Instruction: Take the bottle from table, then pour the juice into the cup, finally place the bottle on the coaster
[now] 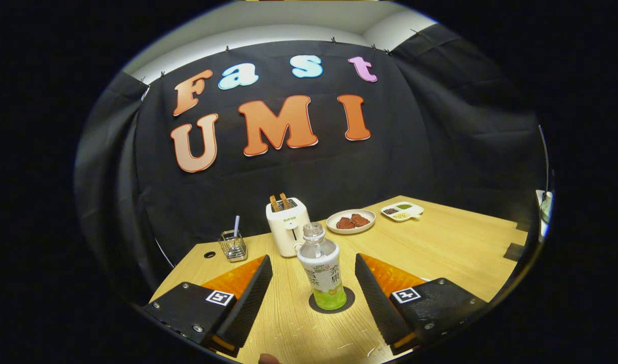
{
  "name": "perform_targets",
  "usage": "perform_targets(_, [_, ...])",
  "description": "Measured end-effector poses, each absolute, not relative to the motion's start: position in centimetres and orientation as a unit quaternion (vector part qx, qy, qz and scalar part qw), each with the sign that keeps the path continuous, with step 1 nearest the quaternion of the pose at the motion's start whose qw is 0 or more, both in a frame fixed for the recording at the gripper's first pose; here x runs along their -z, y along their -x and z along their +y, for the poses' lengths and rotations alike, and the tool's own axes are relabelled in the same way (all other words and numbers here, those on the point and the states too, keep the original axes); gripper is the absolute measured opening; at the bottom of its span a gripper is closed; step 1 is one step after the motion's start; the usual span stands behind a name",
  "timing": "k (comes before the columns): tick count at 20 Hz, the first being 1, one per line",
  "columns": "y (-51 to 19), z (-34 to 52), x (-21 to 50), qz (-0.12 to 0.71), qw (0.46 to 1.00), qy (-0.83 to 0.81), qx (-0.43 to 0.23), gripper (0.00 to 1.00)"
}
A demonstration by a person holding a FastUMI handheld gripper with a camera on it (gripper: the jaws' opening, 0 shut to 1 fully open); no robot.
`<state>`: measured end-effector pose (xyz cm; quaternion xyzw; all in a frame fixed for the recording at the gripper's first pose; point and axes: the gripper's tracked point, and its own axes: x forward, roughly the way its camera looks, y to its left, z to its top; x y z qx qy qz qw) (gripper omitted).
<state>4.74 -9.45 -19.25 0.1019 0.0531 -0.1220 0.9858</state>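
Note:
A clear plastic bottle [321, 268] with a white label and a little green juice at its bottom stands upright on a dark round coaster [333, 302] on the wooden table [440, 253]. The bottle has no cap on its neck. My gripper [314, 290] is open, with one finger on each side of the bottle and a clear gap to both. The fingertips [262, 273] reach about level with the bottle's middle. A cup, if any, I cannot make out.
Beyond the bottle stands a white toaster [288, 225] with two slices of toast. A metal wire holder [232, 245] with a striped straw is left of it. A plate of reddish food [350, 221] and a divided white dish [402, 210] lie farther back right.

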Motion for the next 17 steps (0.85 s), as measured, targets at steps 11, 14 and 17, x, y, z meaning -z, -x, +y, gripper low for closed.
perform_targets(11, [2.3,-3.5,11.7,0.032,0.997,-0.02,0.072,0.98])
perform_targets(14, [3.5,-3.9,11.6,0.039,0.995,0.007,0.087,0.99])
perform_targets(17, [3.8,-2.9,11.4,0.034,0.997,0.0,0.074,0.99])
